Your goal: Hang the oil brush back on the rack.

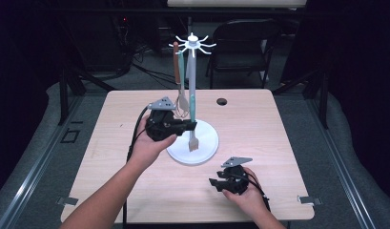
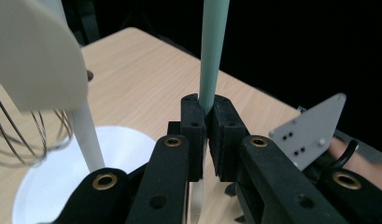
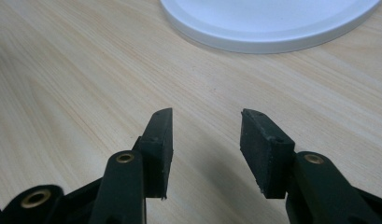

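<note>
A white utensil stand rises from a round white base at the table's middle. My left gripper is shut on the teal handle of a spatula. The spatula stands upright beside the pole, its pale blade just above the base. The left gripper's pads press the handle from both sides. A brown-handled utensil hangs from the hooks, with a whisk's wires and a pale head close by. My right gripper is open above bare wood, nothing between its fingers.
The wooden table has a small dark hole near its far edge. A folding chair stands behind the table. The right gripper sits near the front edge, right of the base rim.
</note>
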